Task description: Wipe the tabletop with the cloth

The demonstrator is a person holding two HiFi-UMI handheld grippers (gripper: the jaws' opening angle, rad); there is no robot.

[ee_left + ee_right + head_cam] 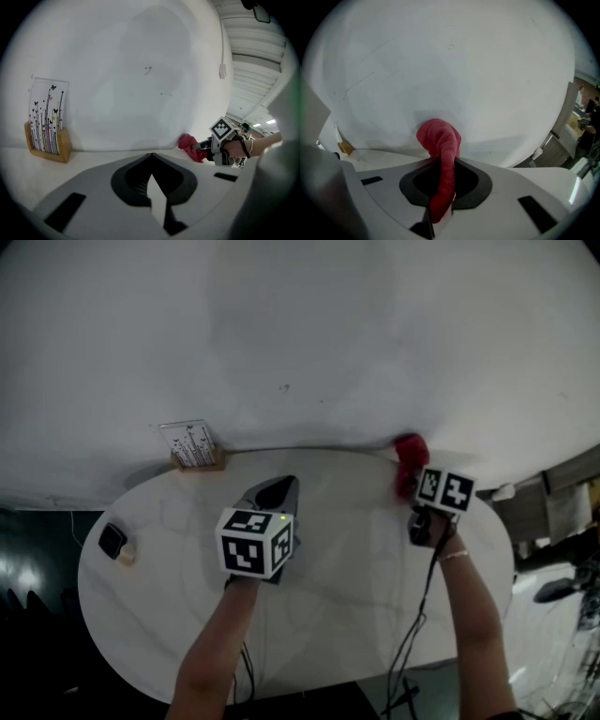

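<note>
Right gripper (pixel 443 161): jaws clamped on a red terry cloth (pixel 439 140). A bunched strip is pinched between them, and a loose wad pokes out past the tips. Left gripper (pixel 151 157): jaws closed tip to tip with nothing in them, held over the middle of the white oval marble-look tabletop (pixel 356 615), taking no part.

Cloth sits at the table's far right edge, hard by the plain white wall (pixel 309 343). From the left gripper view the wad looks to be at the table-wall seam; contact with the surface not certain.

Far left edge: small wooden stand holding a printed card (pixel 195 448). Near left rim: small black object (pixel 112 540), well clear of both grippers.

Judgement: cloth is in hand and wiping is at or near its start in the back corner. Next move calls for pressing the wad flat and sweeping leftward, easing up before the card stand.
</note>
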